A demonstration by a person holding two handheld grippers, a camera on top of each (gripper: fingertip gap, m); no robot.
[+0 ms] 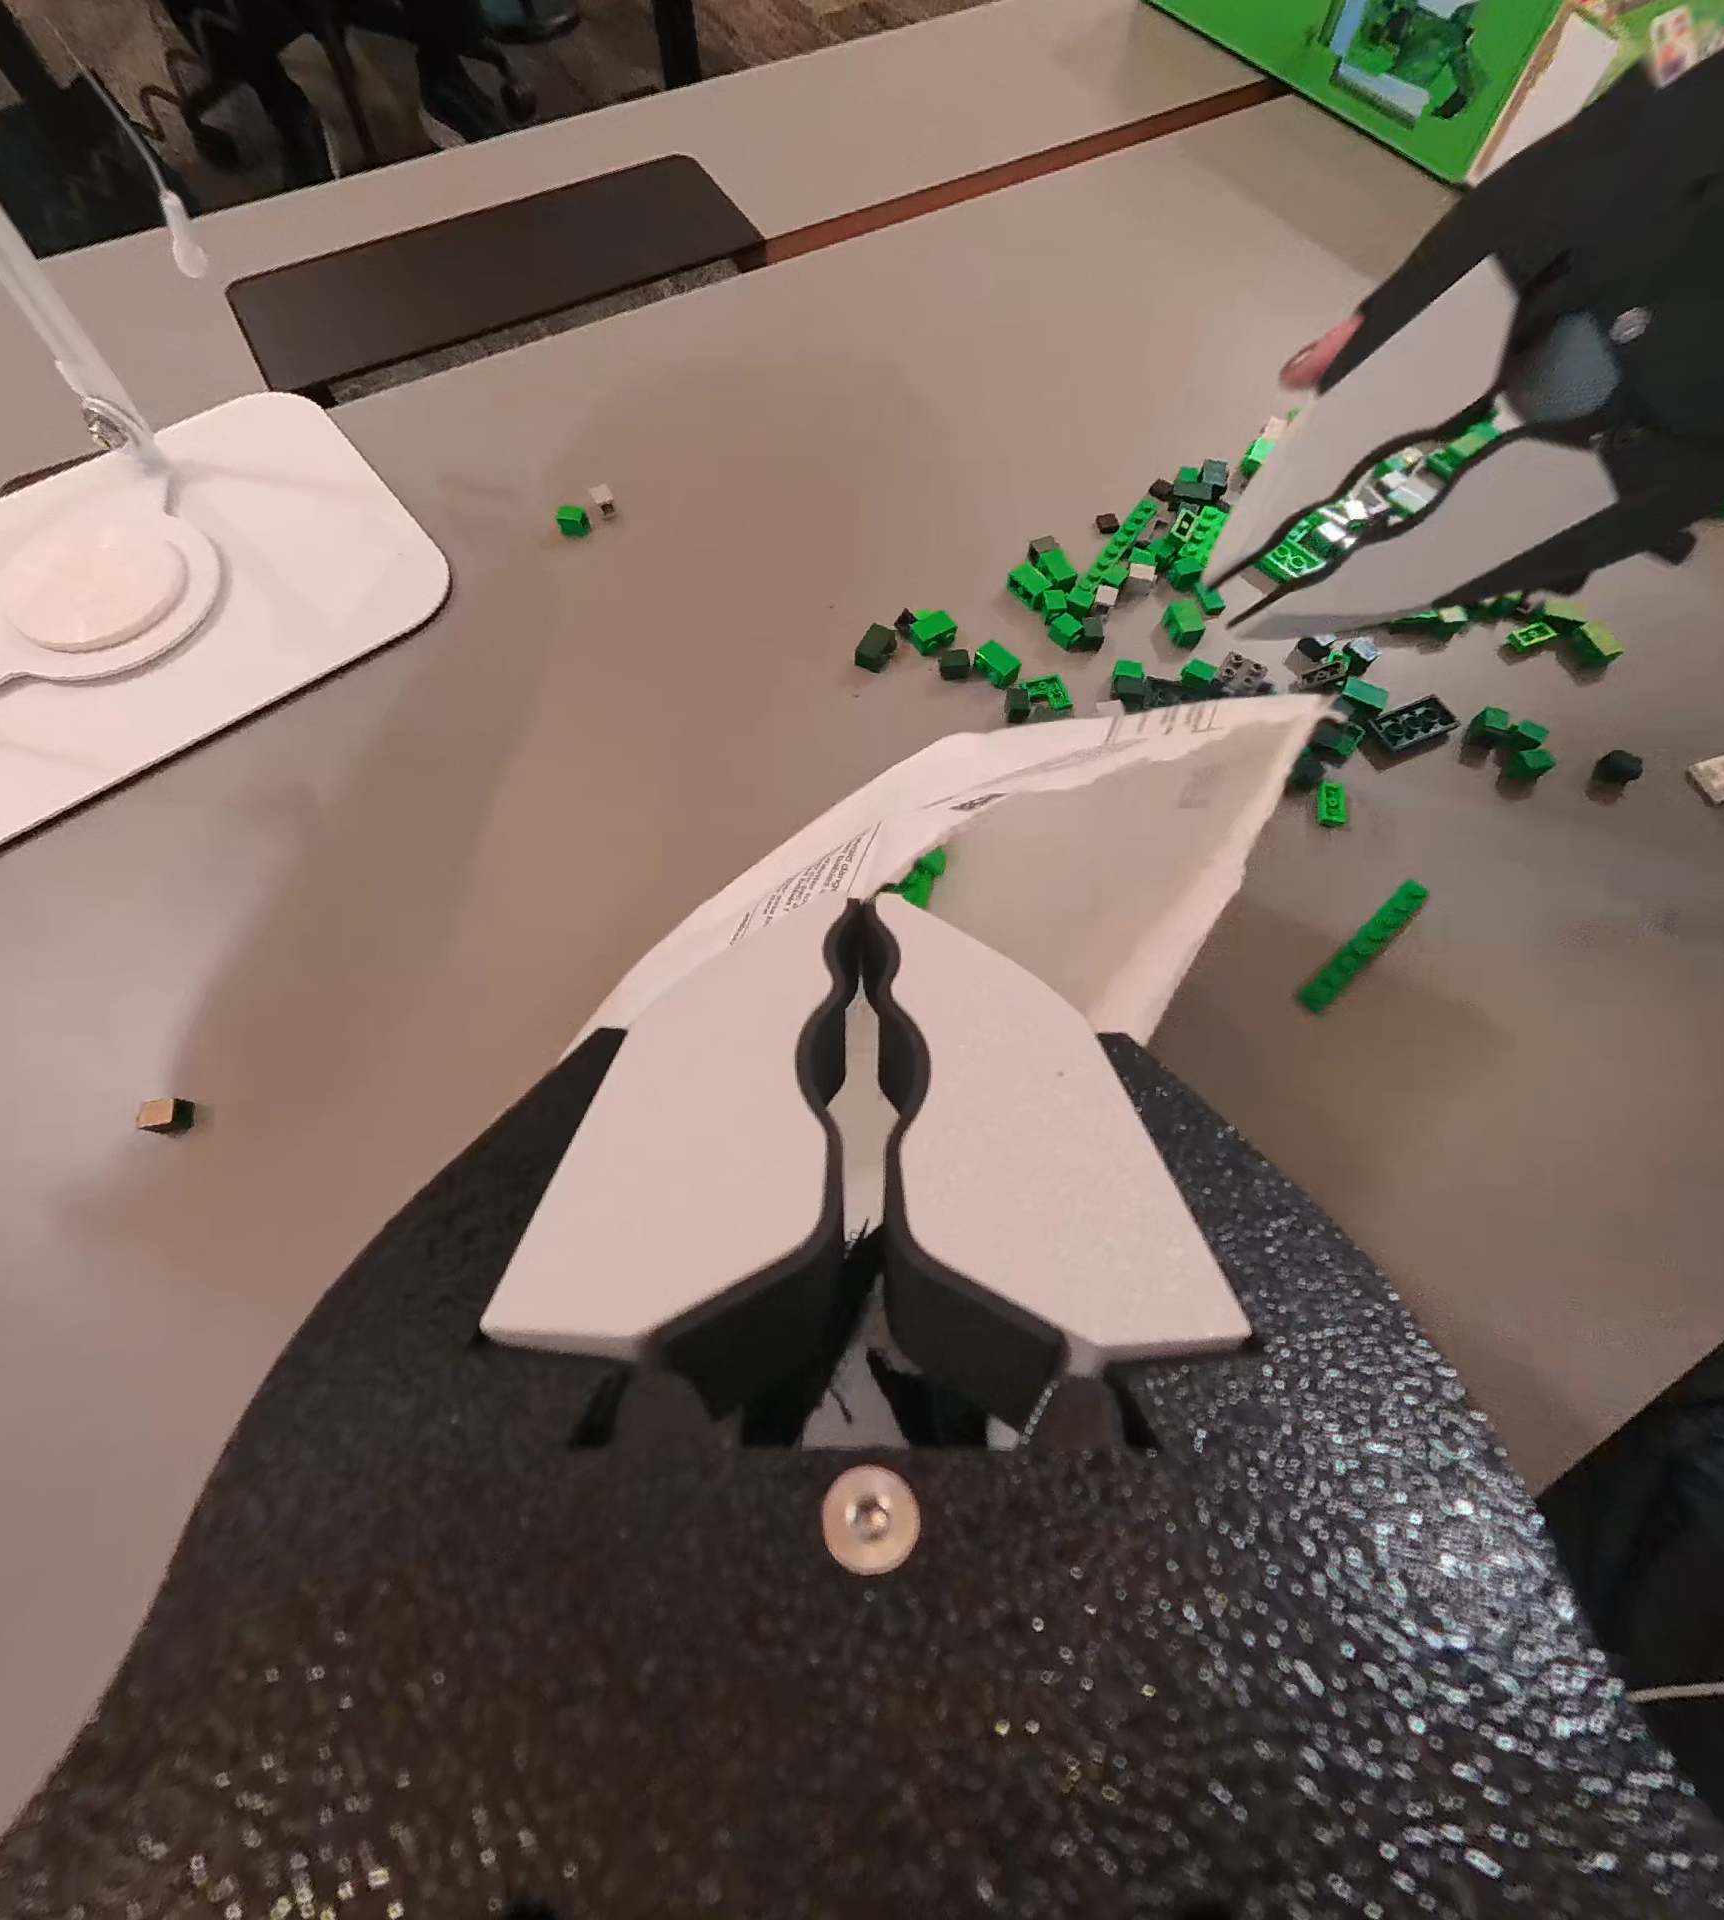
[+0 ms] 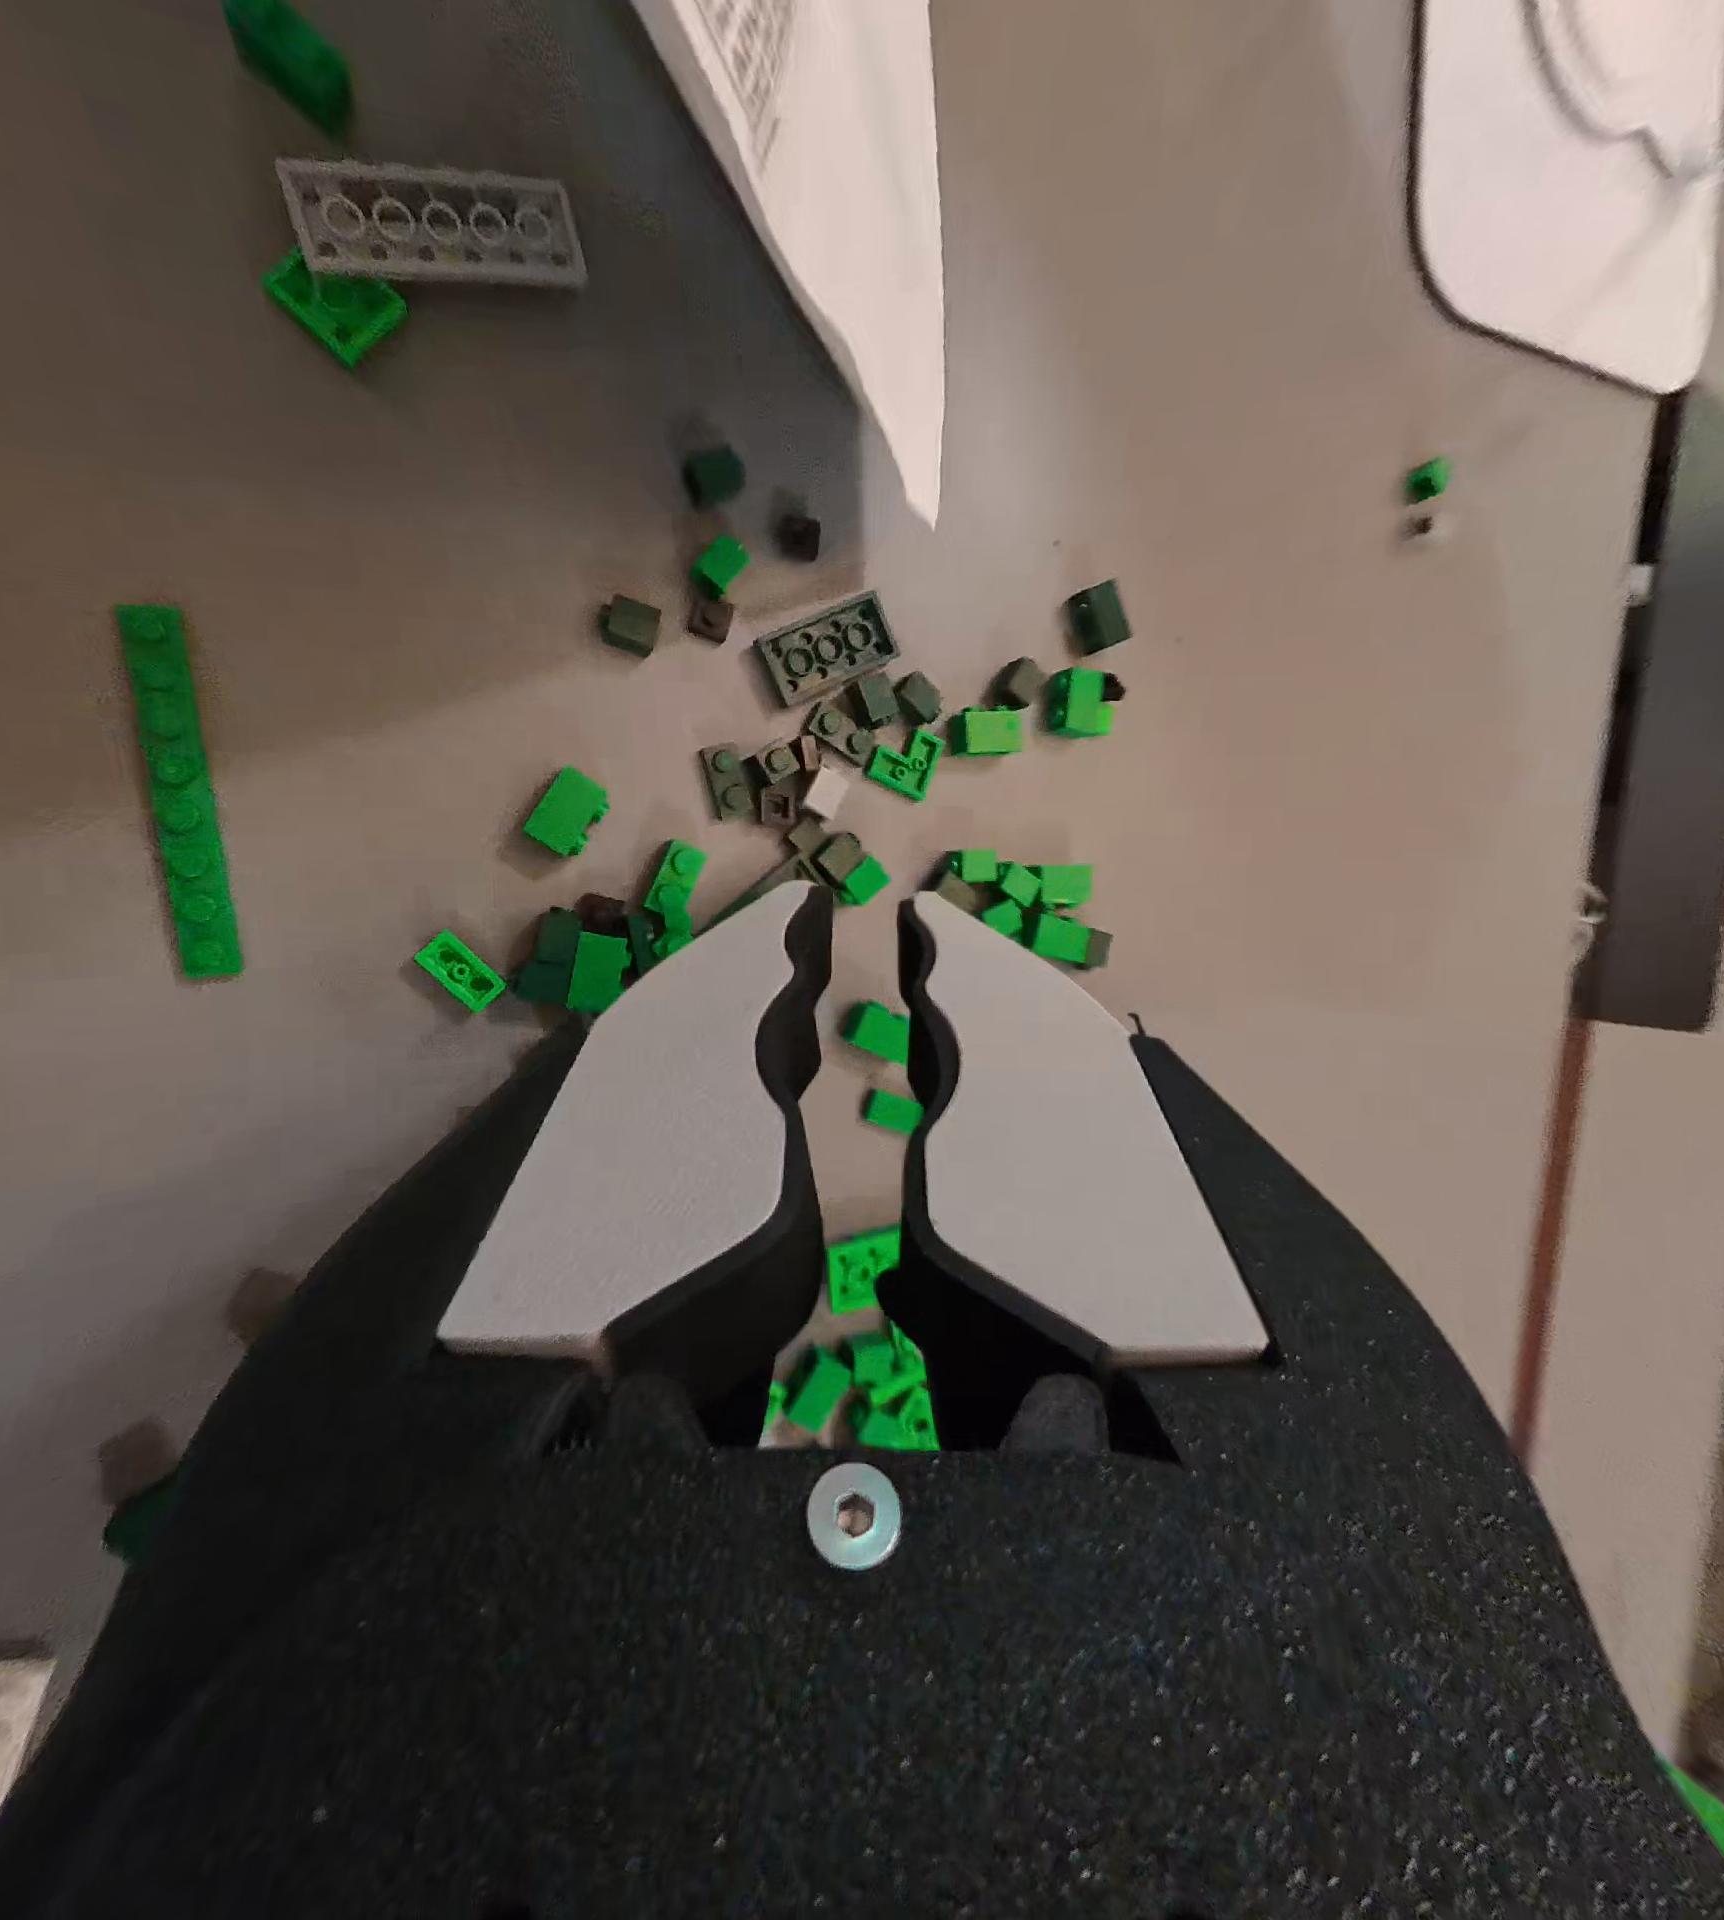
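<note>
Two tools show. The left tool (image 1: pixel 863 914) is pinched tight on one white paper bag (image 1: pixel 1076 831), torn open at its far edge. The right tool (image 2: pixel 863 904) hangs slightly parted, empty, above a scatter of several dozen small green bricks (image 2: pixel 983 732). One long green plate (image 2: pixel 177 790) lies at nine o'clock, one grey plate (image 2: pixel 432 223) at eleven. The grey worktop (image 1: pixel 629 665) carries one white lamp base (image 1: pixel 110 613) at ten o'clock and one green box (image 1: pixel 1357 73) at one o'clock.

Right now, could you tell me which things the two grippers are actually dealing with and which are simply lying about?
In hand:
left gripper, shut on the torn paper bag
right gripper, open above the pile of green bricks

Lying about:
white lamp base
green box
long green plate
grey table
</note>
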